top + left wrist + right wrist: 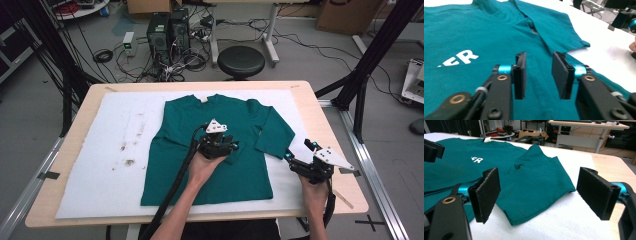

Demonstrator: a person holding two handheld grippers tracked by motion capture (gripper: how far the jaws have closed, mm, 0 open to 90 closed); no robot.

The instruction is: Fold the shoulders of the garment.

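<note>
The teal cotton long-sleeved shirt (210, 145) lies flat on the white padded mat (100, 150), its right sleeve (536, 185) already folded in toward the body, ahead of the right gripper (541, 195), whose jaws stand wide apart and empty. The left gripper (539, 75) hovers over the shirt's middle, jaws parted with nothing between them. I judge the folding barely begun: the other sleeve and the body remain.

So the light wooden table (320, 107) is carrying a white padded sheet (100, 165) that's covering most of its top. A teal shirt (210, 175) is lying flat on that sheet, and some brownish stains (129, 161) are showing left of it.
</note>
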